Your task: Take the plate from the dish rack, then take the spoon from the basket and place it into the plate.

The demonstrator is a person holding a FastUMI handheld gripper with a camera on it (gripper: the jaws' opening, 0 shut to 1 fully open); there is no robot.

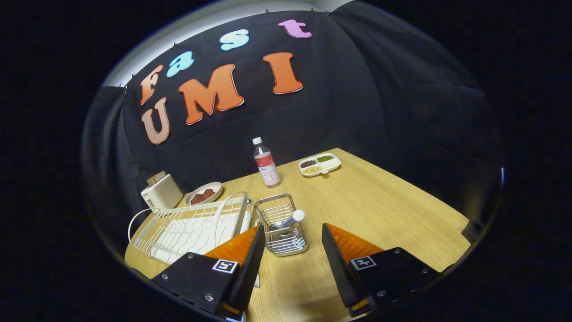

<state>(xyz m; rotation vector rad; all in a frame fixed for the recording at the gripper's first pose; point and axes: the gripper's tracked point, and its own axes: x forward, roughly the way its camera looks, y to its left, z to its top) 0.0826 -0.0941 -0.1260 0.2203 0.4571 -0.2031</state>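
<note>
So the gripper (292, 239) is hanging over the near part of the light wooden table (380, 210), fingers spread wide with nothing between them. Just ahead of the gap sits the small wire-mesh metal basket (281, 228), with the white-handled spoon (291, 219) standing tilted inside it. Right beside the basket on the left is the white wire dish rack (187, 228), partly behind the left finger. Behind the rack are a white toaster (161, 193) and a shallow bowl holding round brown pieces (204, 193). Further back stands an upright clear plastic bottle (266, 163), and to its right a white divided tray of beans (320, 164).
</note>
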